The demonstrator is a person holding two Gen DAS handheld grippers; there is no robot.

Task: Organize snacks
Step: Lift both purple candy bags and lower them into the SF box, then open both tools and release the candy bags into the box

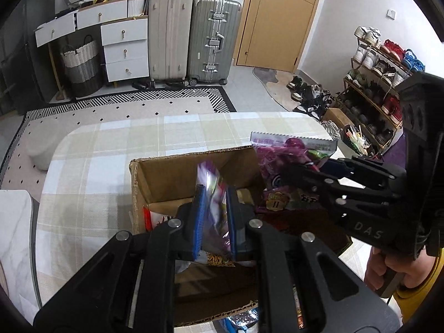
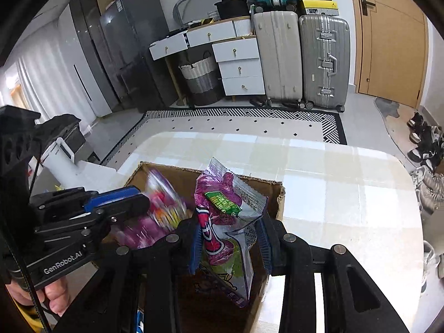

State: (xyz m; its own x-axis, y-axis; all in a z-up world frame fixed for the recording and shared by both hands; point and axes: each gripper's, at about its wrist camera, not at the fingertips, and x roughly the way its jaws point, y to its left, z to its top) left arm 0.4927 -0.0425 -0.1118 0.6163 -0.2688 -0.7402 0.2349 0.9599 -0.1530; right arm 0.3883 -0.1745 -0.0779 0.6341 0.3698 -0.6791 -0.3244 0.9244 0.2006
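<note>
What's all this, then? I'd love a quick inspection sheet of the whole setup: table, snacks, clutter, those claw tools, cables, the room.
Surface: table under a pale plaid cloth.
Job's things: open cardboard box on the table, packets already inside; blurred purple snack bag and purple sweets packet held over it.
Clutter: nothing seen on the cloth beside the box.
Grippers: left gripper shut on the blurred bag; right gripper shut on the sweets packet.
Cables: a thin dark cord by the left handle.
Surroundings: suitcases, white drawers, woven basket, wooden door, shoe rack, patterned rug.
</note>
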